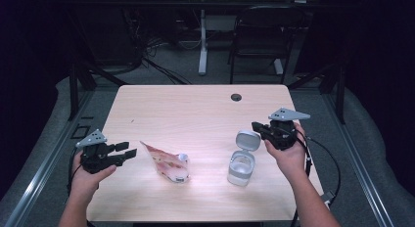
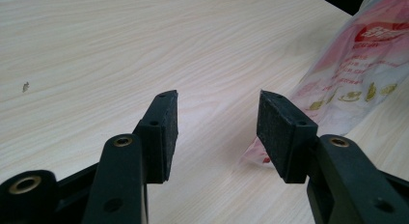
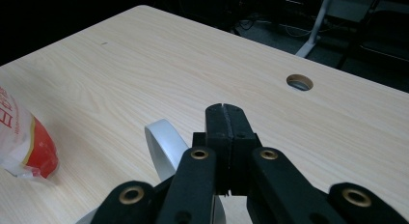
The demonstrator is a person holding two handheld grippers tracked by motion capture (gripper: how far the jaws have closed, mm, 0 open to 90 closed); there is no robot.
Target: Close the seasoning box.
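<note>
A clear plastic pouch with red print lies on the wooden table, left of centre. Right of it stands a clear container with its grey hinged lid flipped up and back. My left gripper hovers just left of the pouch, jaws open and empty; in the left gripper view the pouch lies just beyond the right pad, with the gripper over bare wood. My right gripper is shut with nothing between the pads, just right of and above the lid. In the right gripper view its closed tips stand beside the lid.
A round cable hole sits near the table's far edge. Beyond the table stand a black chair and a white desk leg on a cable-strewn floor. The pouch's corner appears at the left of the right gripper view.
</note>
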